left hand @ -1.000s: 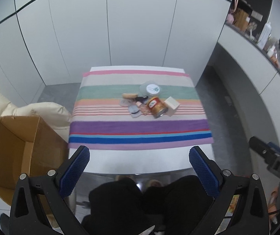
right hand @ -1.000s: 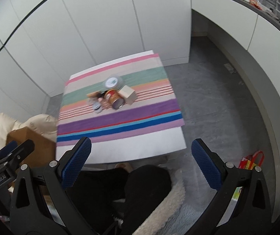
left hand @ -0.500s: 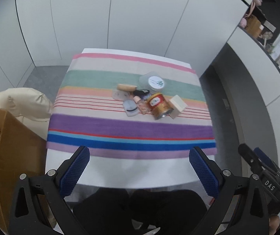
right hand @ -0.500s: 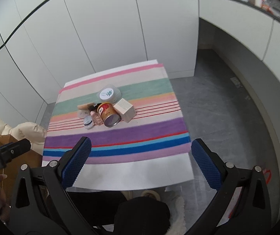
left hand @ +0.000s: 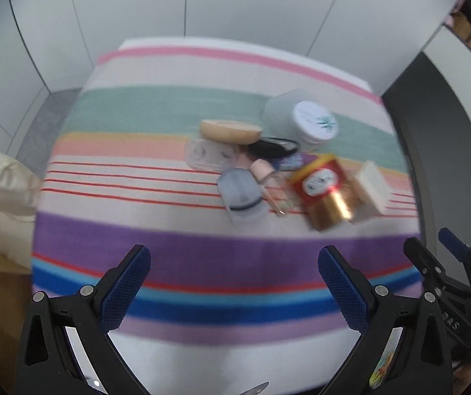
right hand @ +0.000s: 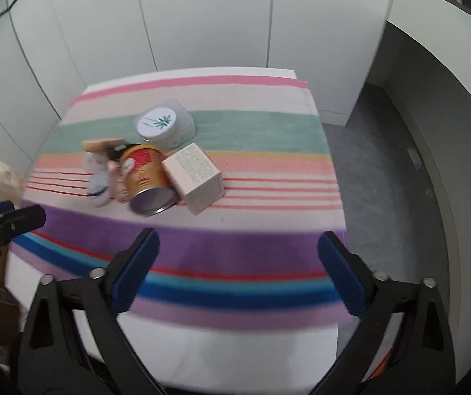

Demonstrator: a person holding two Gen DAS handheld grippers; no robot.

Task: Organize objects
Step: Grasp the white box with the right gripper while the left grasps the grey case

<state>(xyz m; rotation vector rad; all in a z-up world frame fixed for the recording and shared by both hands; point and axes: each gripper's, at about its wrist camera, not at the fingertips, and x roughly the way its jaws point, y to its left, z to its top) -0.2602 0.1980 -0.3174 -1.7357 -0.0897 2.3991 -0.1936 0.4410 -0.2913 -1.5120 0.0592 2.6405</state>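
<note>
Both claws spread, holding nothing. My right claw (right hand: 235, 263) sits nearest the tin (right hand: 146, 181), lying lengthwise upper-left of it on the bench (right hand: 235, 345).

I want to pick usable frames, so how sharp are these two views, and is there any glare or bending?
Left wrist view: motion blur smears the red and gold can and striped cloth; a bright glint sits on the can. Right wrist view: slightly sharper, print on the pale box shows but is unreadable. Both views: fisheye curves the wall panels; the blue fingers stay crisp.
</note>
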